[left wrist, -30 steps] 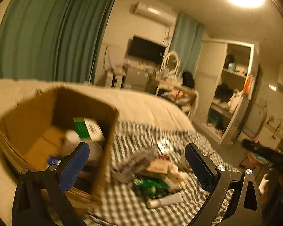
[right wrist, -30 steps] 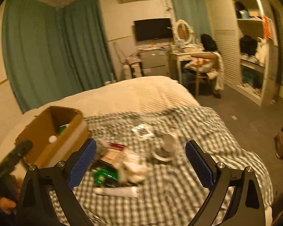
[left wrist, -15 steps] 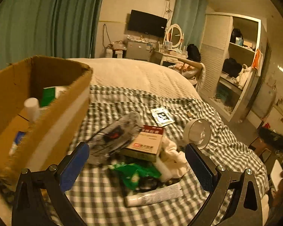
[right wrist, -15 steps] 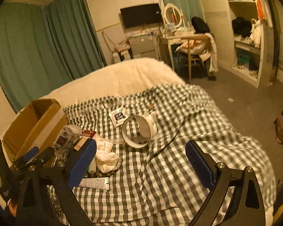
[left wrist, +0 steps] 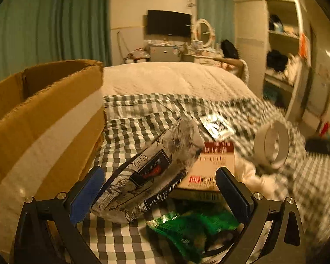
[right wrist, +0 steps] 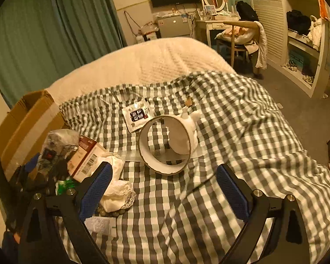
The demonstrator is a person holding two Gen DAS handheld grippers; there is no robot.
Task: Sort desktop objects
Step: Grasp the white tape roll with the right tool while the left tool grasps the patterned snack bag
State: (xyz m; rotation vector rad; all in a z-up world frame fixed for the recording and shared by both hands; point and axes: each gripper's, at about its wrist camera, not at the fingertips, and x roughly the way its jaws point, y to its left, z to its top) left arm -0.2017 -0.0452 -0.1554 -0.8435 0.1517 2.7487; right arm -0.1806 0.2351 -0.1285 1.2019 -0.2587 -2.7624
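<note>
left wrist: a checked cloth [left wrist: 143,118] covers the bed, teal curtains behind. a cardboard box [left wrist: 44,118] stands left of the spread jaws of the left gripper [left wrist: 159,194]. between them a grey printed packet [left wrist: 151,171] slants up-right, overlapping a red-and-tan carton [left wrist: 213,165].

right wrist: the right gripper [right wrist: 165,190], jaws spread and empty, faces a tape ring [right wrist: 167,144] lying ahead.

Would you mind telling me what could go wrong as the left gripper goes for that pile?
The open left gripper straddles the printed packet, which lies across the red-and-tan box and near the green wrapper, so closing could snag a neighbour or drag the pile. The soft packet may sag or slip when lifted. The cardboard box wall stands close by, so a low carry might clip it.
</note>
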